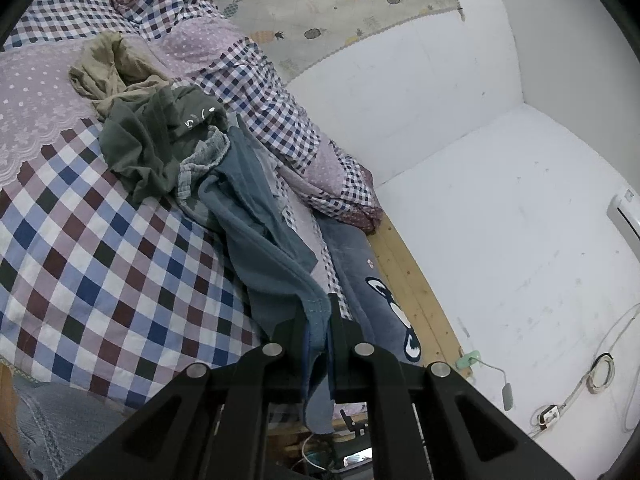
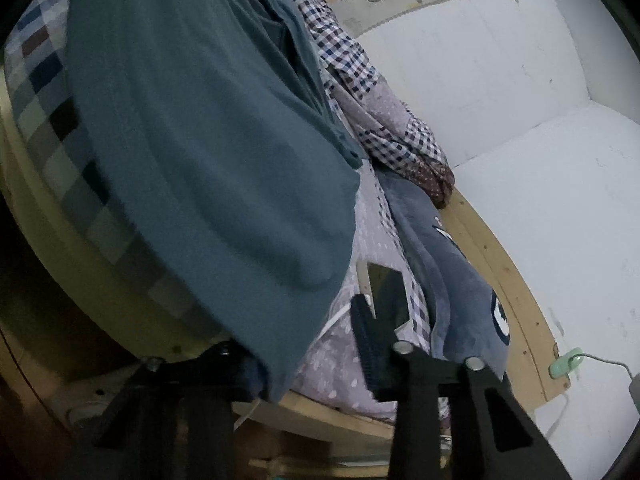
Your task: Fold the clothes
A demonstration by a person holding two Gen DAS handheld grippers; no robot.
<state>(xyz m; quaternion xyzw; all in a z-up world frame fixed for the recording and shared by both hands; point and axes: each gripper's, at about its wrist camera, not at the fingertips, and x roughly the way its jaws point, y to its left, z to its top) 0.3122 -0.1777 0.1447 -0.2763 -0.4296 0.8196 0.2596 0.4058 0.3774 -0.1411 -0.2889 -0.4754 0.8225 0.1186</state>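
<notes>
Left tongs [image 1: 318,320] clamp the blue garment's [image 1: 256,216] hem — right tongs [image 2: 316,340] apart, garment between.

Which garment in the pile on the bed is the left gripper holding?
On the checked bedspread, a heap of clothes runs from the pillows toward the camera. The nearest one, the blue-grey garment, trails to the left gripper, which pinches its stitched hem. The olive garment and tan garment lie beyond, untouched.
</notes>
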